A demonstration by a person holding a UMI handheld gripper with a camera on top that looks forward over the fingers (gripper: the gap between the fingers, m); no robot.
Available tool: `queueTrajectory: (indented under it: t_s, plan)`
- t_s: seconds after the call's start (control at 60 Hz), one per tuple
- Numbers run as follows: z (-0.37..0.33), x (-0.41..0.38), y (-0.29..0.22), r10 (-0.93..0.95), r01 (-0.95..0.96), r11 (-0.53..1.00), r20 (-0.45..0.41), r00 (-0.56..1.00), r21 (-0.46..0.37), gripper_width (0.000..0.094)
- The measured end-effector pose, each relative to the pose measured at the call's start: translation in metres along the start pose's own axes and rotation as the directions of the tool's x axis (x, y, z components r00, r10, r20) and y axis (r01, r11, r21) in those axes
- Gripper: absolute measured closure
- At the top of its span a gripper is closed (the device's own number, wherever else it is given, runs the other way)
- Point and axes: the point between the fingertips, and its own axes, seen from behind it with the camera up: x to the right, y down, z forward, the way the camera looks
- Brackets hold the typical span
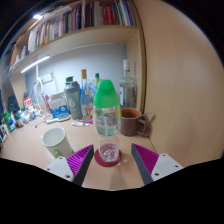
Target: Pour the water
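Observation:
A clear plastic water bottle (107,122) with a green cap stands upright on a small dark red coaster (108,155) on the wooden desk (180,120). It sits just ahead of my gripper (113,162), between the two fingers, with a gap on each side. The fingers (80,158) are spread wide and their magenta pads touch nothing. A pale green cup (56,140) stands on the desk to the left of the bottle, beside the left finger. A brown mug (130,121) sits just behind and to the right of the bottle.
Several bottles and cartons (72,98) crowd the back of the desk, including a tall clear glass bottle (127,88). A shelf of books (75,22) with a strip light under it runs above. A beige wall closes the right side.

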Motion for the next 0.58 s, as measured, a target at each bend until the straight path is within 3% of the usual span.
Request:
queueTrajectory:
  t_s: [0.4,0.583]
  plan:
    - [-0.23,-0.08,-0.055,-0.01,0.019,0.997,-0.114,0.993,0.078,0.01]
    - [-0.305,-0.129,-0.06,0.015,-0.007,0.996,-0.095,0.995,0.088,0.0087]
